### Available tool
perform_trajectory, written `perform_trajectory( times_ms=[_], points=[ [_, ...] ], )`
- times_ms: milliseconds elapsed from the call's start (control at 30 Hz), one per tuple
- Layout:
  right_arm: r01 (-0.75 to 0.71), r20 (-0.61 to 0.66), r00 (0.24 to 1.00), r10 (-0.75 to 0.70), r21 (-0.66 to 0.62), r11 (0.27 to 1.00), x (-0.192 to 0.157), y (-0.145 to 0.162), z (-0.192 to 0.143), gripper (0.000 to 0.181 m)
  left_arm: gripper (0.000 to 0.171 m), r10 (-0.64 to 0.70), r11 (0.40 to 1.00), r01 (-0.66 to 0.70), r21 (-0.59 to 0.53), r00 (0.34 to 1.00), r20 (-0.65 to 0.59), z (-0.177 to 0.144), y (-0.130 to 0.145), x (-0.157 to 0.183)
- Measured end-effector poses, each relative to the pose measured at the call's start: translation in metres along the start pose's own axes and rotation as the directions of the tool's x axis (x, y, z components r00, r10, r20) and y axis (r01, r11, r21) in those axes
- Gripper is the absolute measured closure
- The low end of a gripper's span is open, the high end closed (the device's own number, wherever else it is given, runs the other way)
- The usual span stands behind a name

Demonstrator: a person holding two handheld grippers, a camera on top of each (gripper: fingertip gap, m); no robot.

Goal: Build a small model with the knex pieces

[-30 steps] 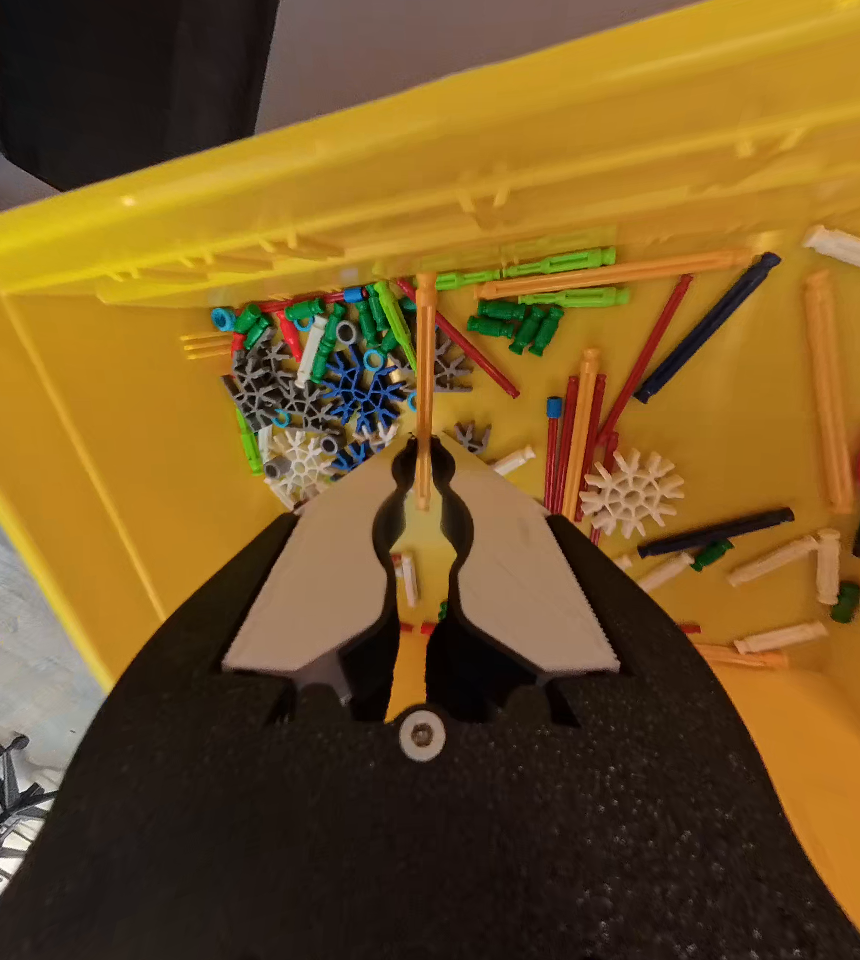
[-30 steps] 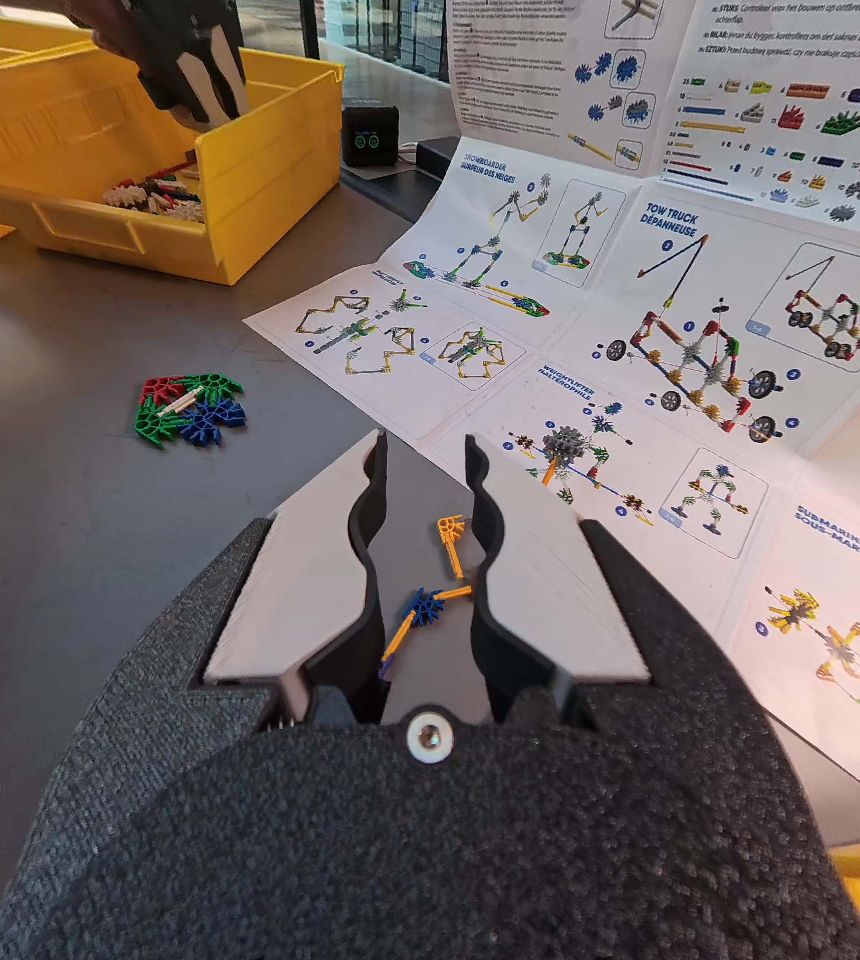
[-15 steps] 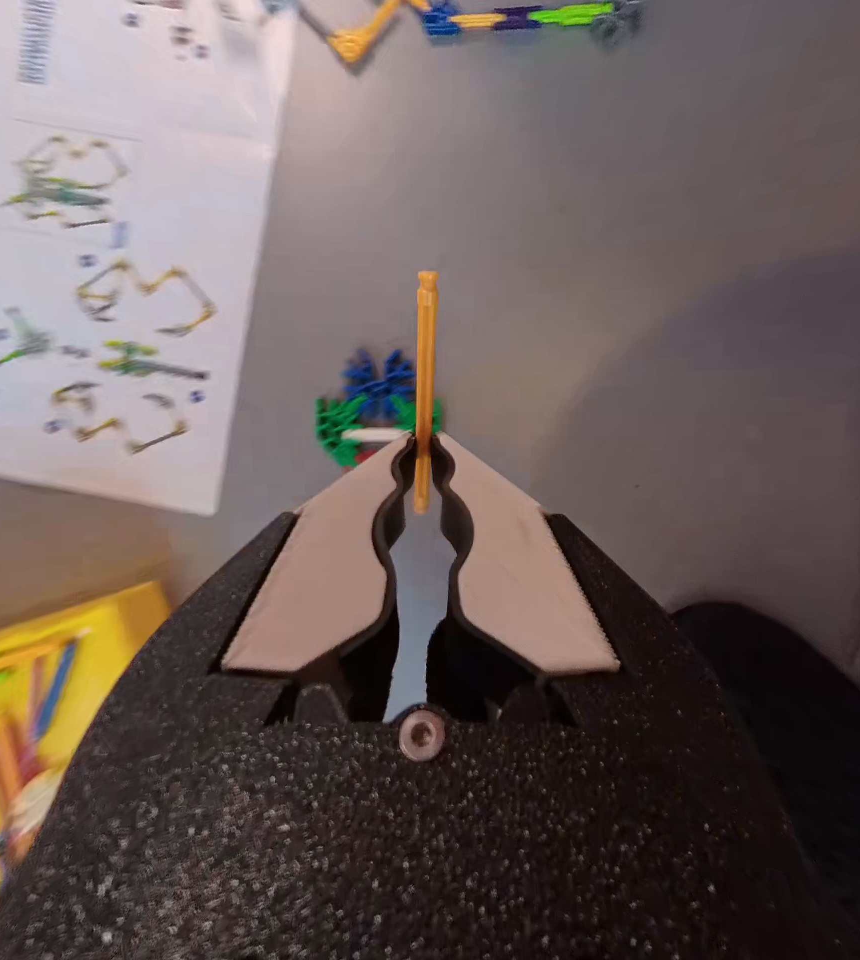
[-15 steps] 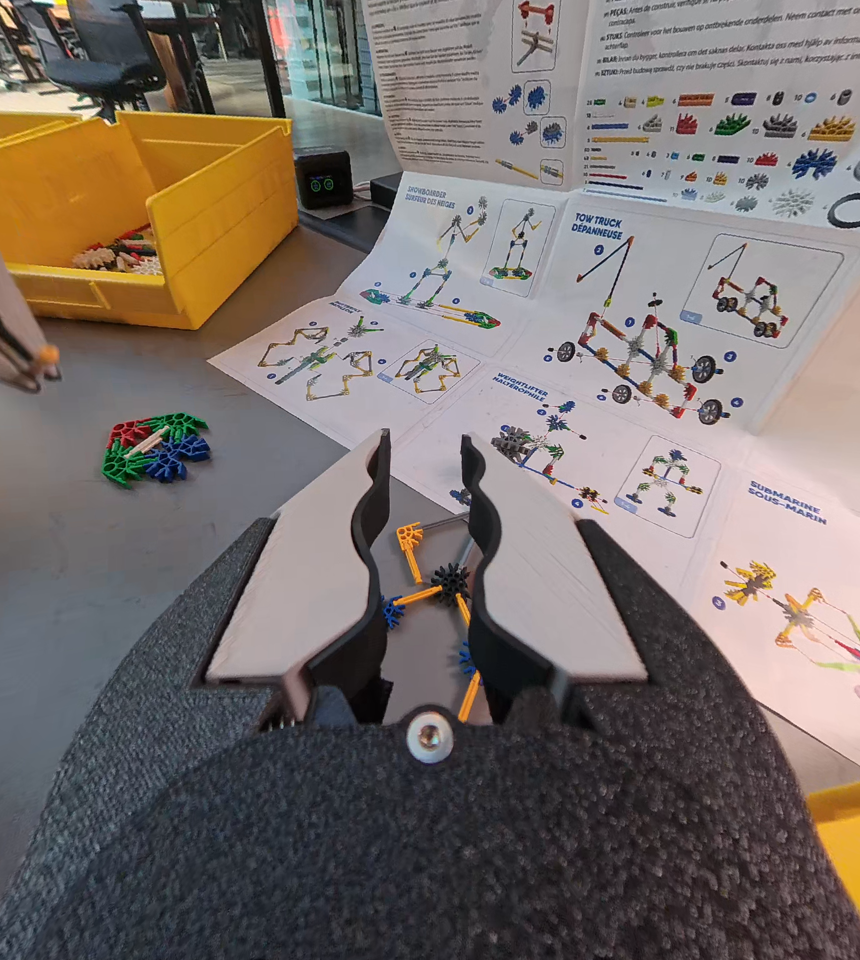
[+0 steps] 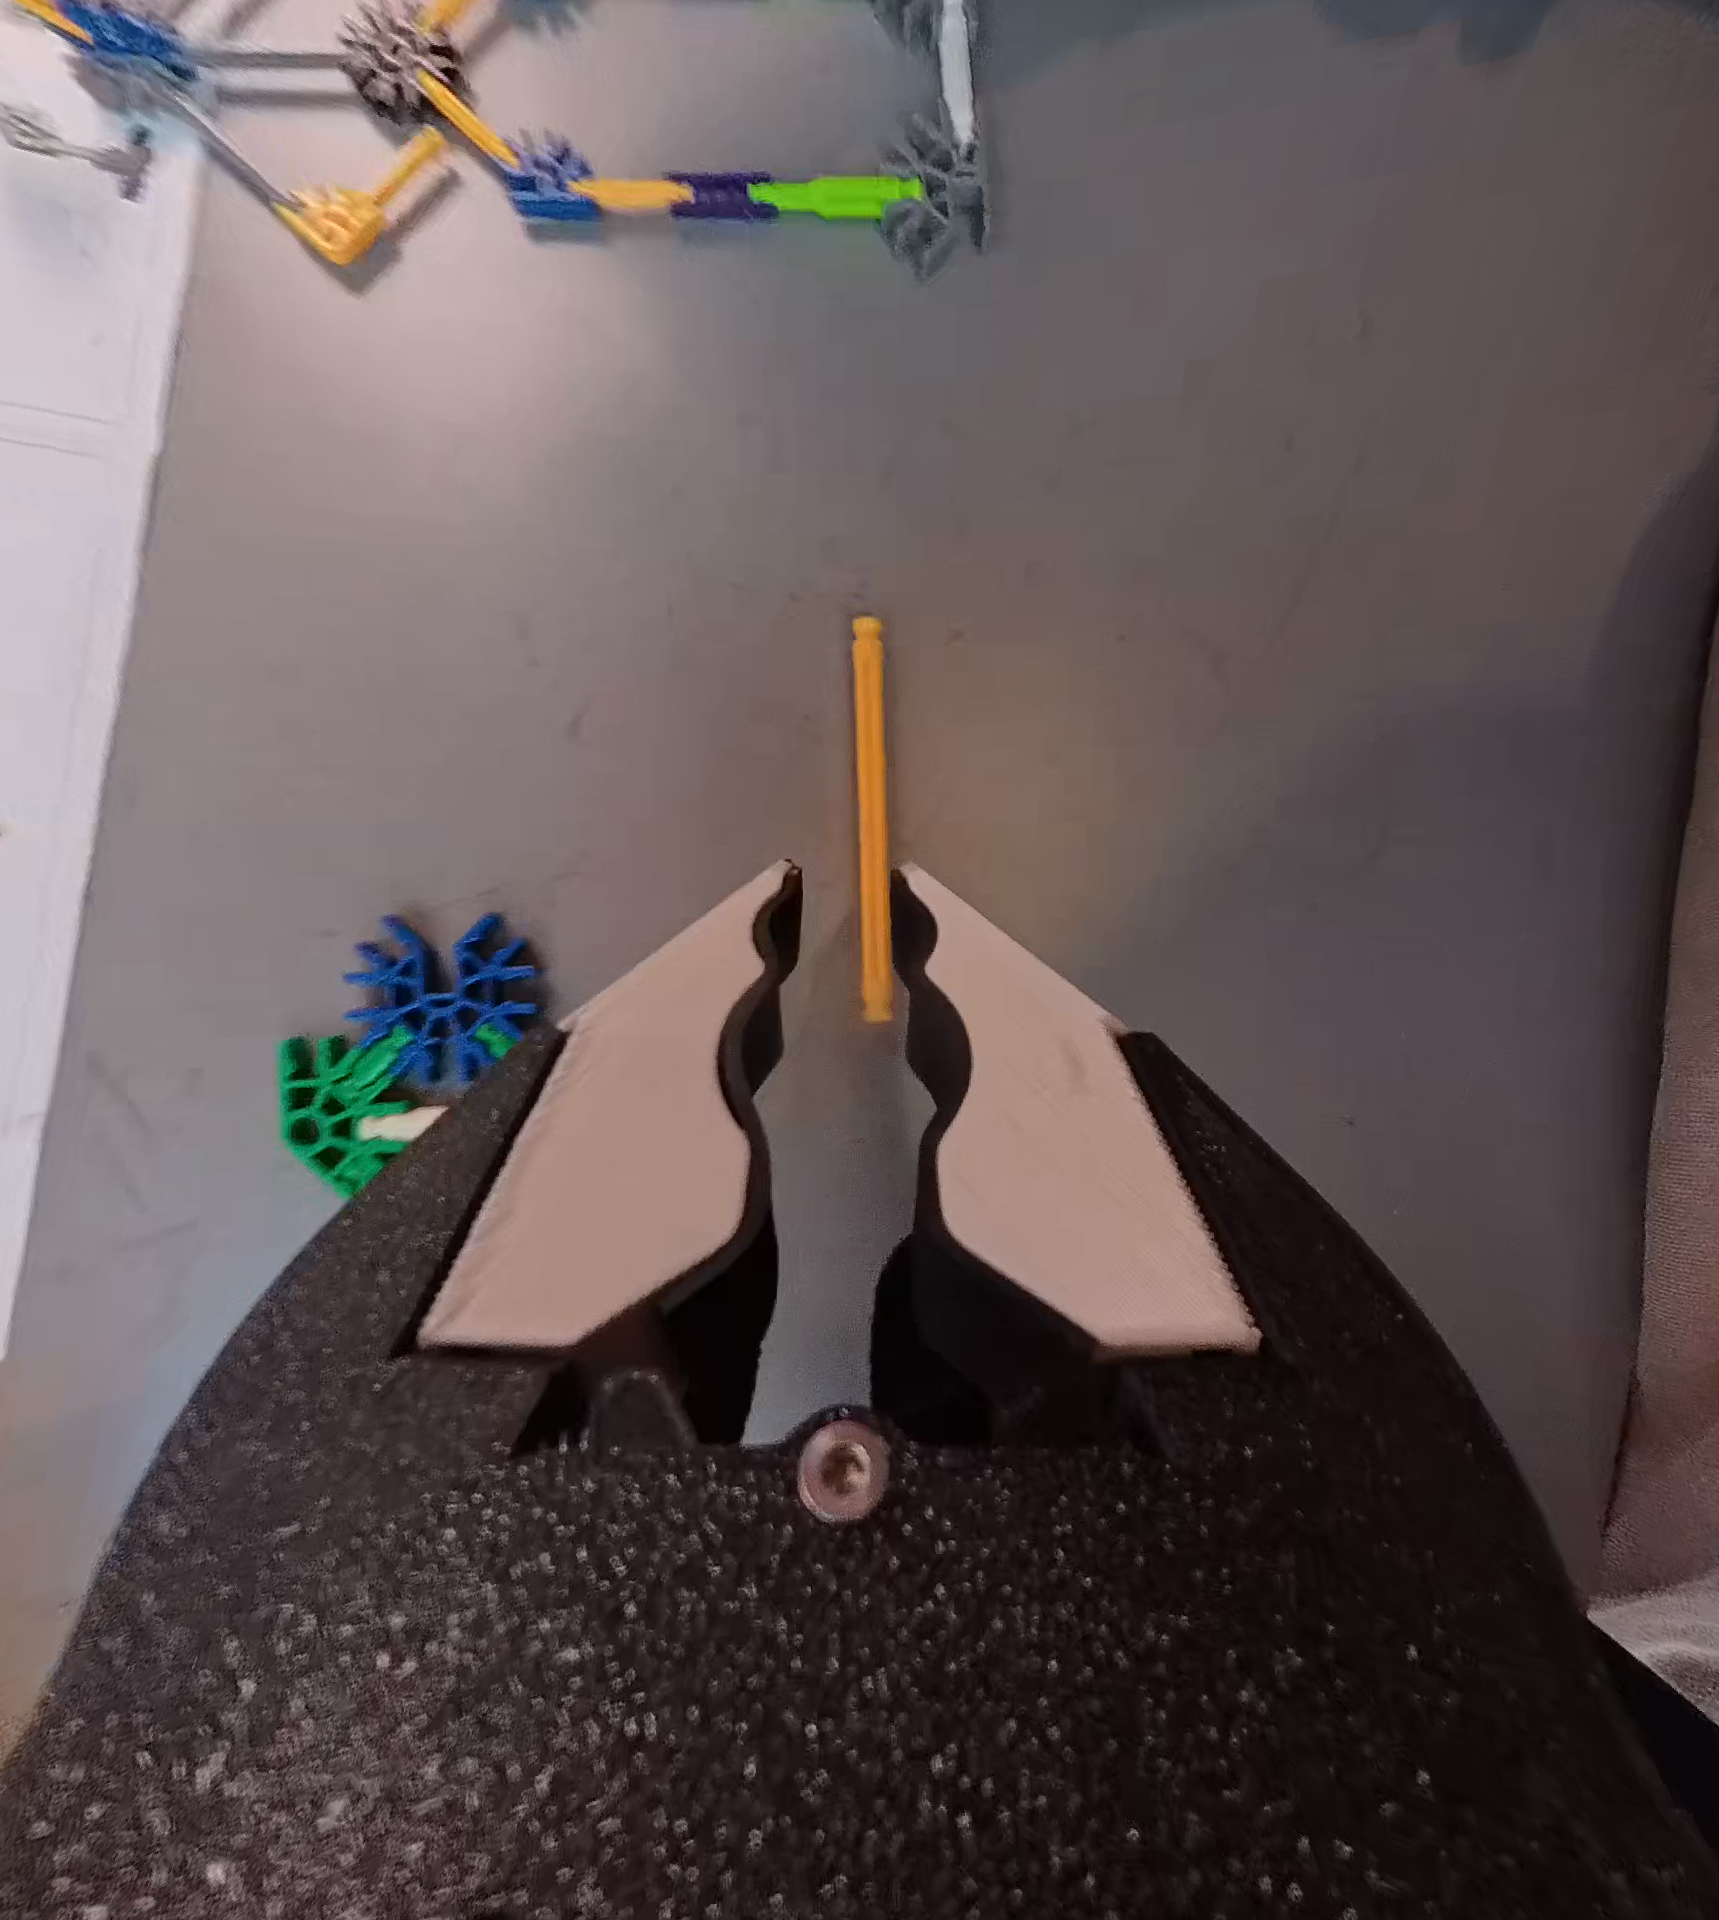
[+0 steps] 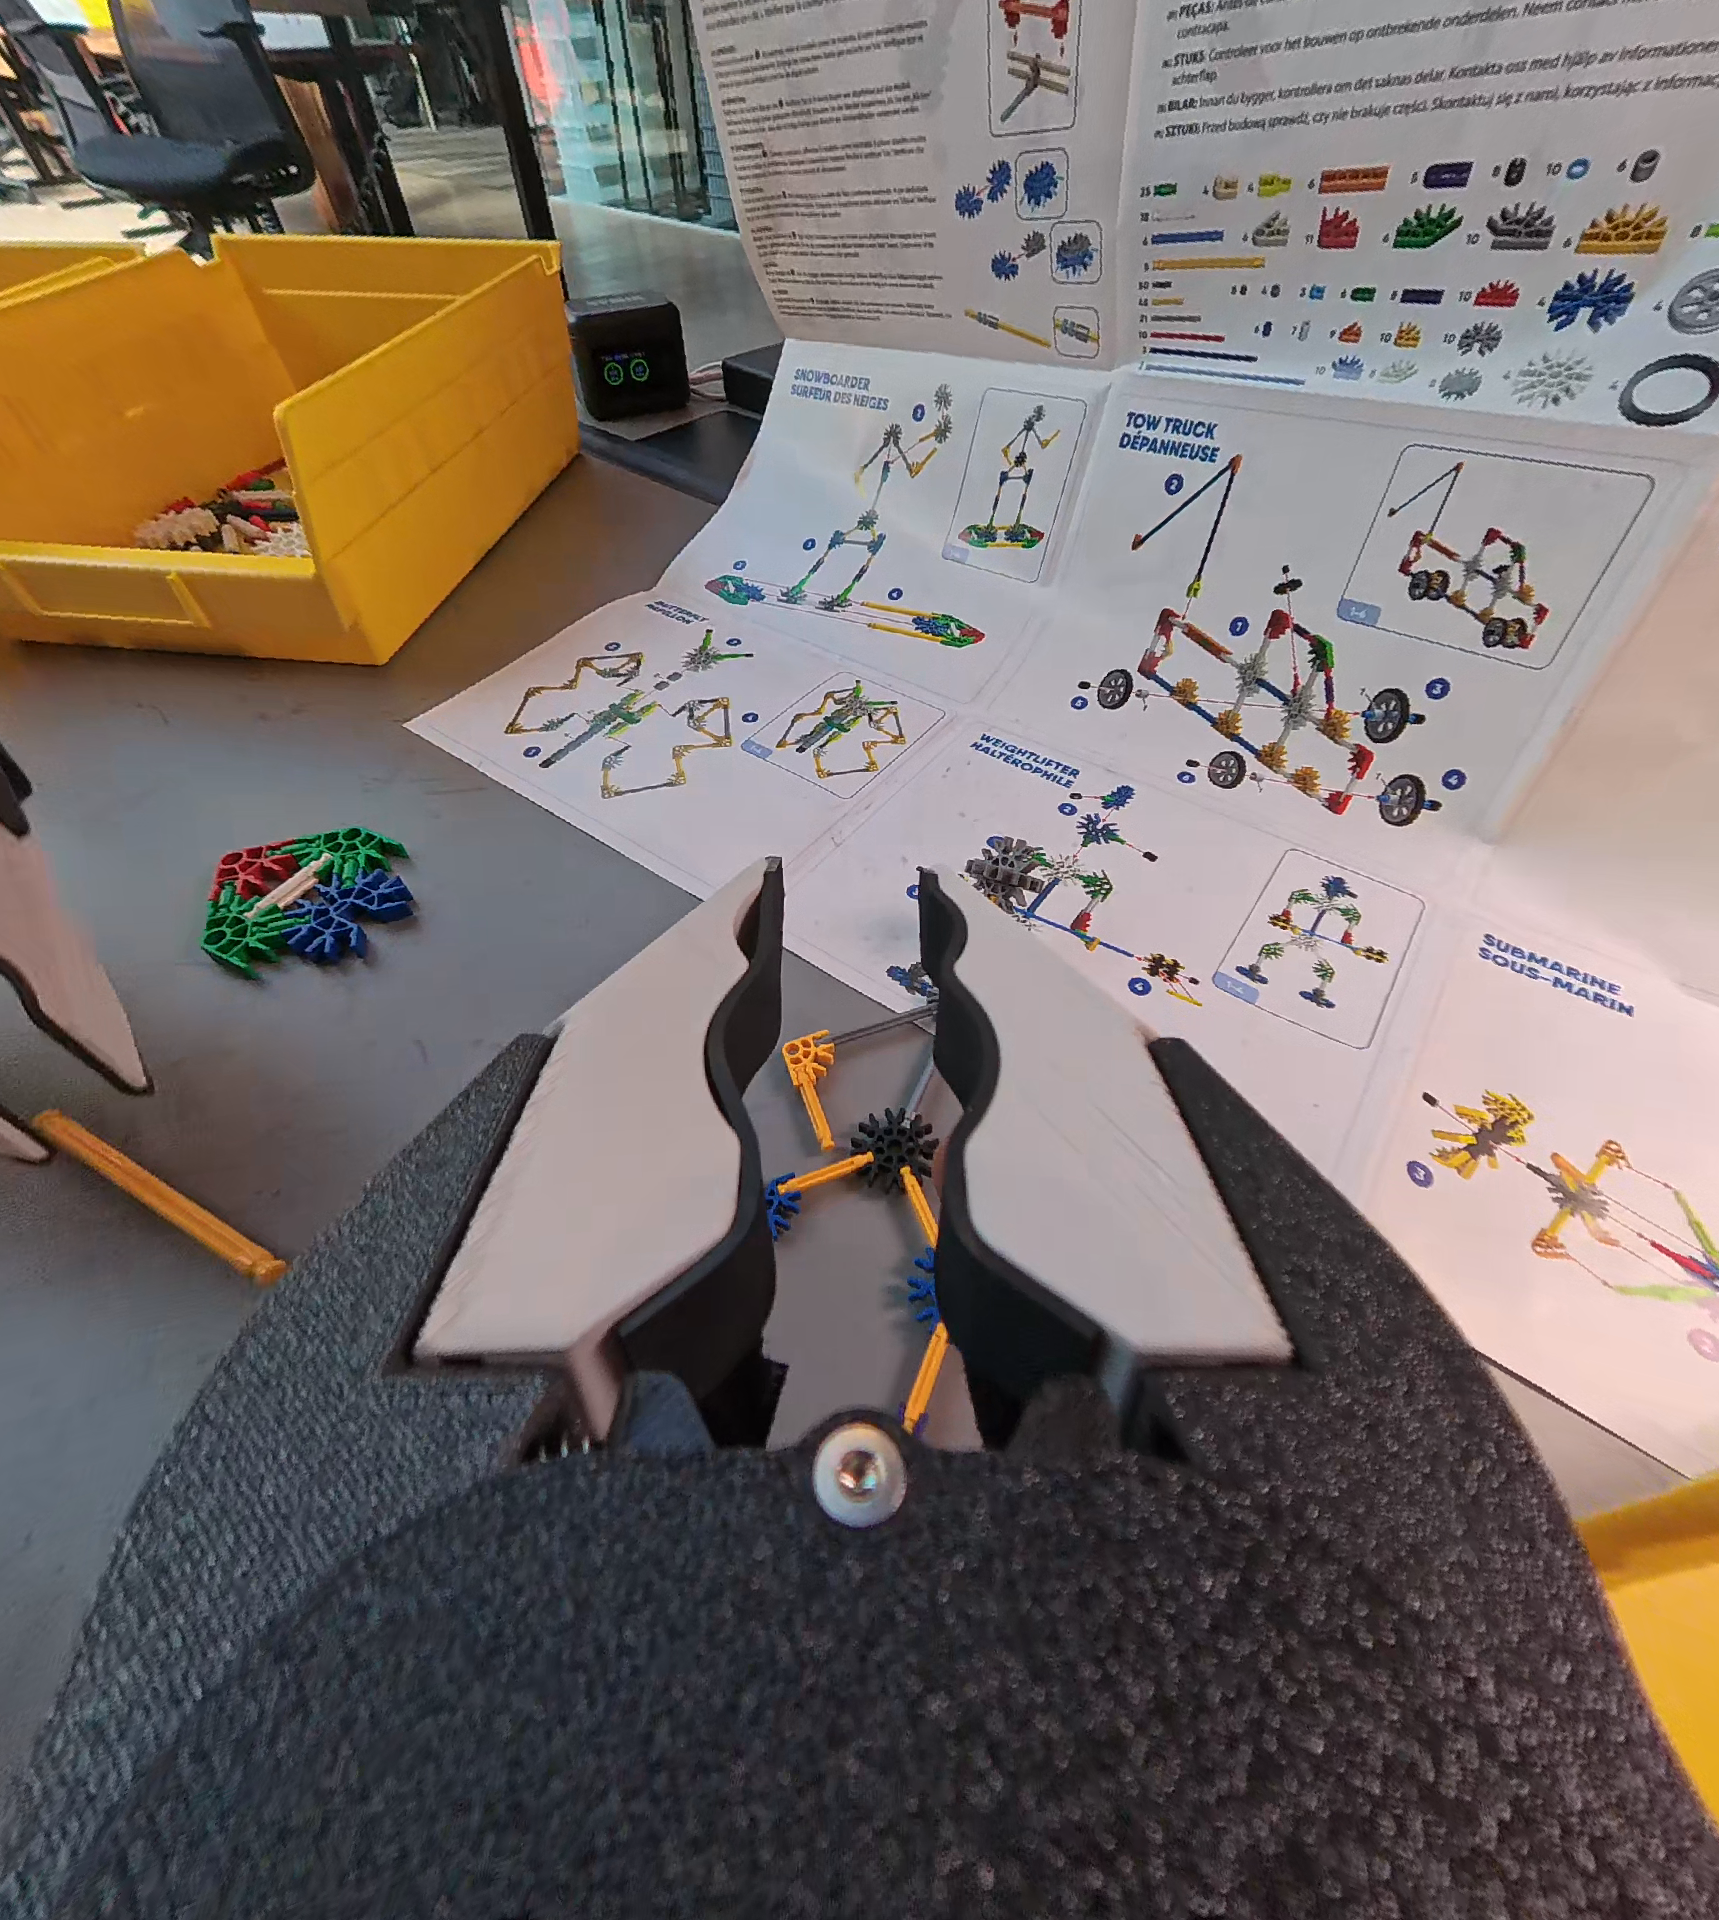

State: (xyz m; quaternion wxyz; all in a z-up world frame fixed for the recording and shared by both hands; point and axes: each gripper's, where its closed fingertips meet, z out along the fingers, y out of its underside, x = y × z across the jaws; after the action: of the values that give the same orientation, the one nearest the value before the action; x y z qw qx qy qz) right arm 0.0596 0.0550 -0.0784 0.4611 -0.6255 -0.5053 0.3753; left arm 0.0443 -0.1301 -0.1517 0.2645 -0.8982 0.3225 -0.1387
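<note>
Orange rod (image 5: 869, 821) lies on the grey bench (image 5: 1250, 520), its near end between the parted tips of the left claw (image 5: 842, 873) — jaws a little open, rod just beside the right-hand finger, contact with it unclear, nothing gripped. Left claw points steeply down at the bench. Just left of it sits a flat cluster of blue, green and red connectors (image 5: 398, 1049); farther ahead a partly built chain of rods and connectors (image 5: 626, 192). Right claw (image 6: 850, 878) hovers tilted forward over that same chain, jaws apart, empty — black hub and yellow rods show in the gap. Folded instruction sheet (image 6: 1250, 623) spreads ahead and to the right, partly propped upright. Yellow bin (image 6: 398, 447) with loose parts stands at far left, a small black device (image 6: 626, 358) beside it.
</note>
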Motion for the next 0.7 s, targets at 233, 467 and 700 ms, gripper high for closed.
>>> perform_trajectory(
  times_ms=[233,467,700],
  points=[
    [-0.008,0.009,1.000,0.008,0.007,1.000,-0.001,-0.002,0.000,0.157,0.154,-0.189,0.982,0.155,0.109,0.840,0.509,-0.166,0.033,-0.165],
    [0.009,0.009,1.000,-0.009,-0.012,1.000,-0.003,0.004,0.003,0.157,0.155,-0.251,0.901,0.393,-0.185,0.818,0.517,-0.188,0.170,-0.262],
    [-0.007,0.020,1.000,0.007,-0.031,0.999,-0.001,0.012,0.006,0.157,0.169,-0.163,0.871,0.355,-0.339,0.862,0.481,-0.155,0.196,-0.270]
  ],
)
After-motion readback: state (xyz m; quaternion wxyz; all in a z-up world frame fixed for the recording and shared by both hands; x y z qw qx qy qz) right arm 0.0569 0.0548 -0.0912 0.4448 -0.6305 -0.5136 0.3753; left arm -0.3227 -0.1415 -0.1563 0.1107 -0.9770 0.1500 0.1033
